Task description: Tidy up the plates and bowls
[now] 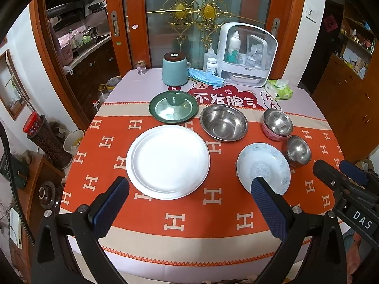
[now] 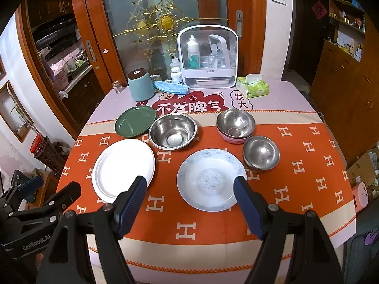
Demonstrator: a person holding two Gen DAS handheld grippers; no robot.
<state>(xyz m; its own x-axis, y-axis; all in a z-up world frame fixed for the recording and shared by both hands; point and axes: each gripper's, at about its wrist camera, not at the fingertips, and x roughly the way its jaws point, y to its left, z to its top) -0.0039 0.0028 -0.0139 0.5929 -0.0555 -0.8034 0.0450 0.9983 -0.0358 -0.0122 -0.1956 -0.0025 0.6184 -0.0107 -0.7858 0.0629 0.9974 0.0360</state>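
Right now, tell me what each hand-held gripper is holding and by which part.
Nothing is held. The left hand-held gripper and the right hand-held gripper are both open above the tablecloth, short of the white plate and the patterned plate.

Left gripper (image 1: 189, 203) hovering wide open over orange tablecloth (image 1: 189, 213), white plate (image 1: 168, 162) lying between its fingers — patterned plate (image 1: 264, 166) sitting beside, steel bowls behind.

Table (image 2: 296, 189) (orange cloth) bears plates (image 2: 123, 169); steel bowls (image 2: 173, 131); tissue box (image 2: 252, 86).

Pink bowl (image 2: 233, 139) mostly hidden under nested steel bowl (image 2: 235, 122). Patterned plate (image 1: 264, 166) near rim covered by left gripper finger (image 1: 267, 203).
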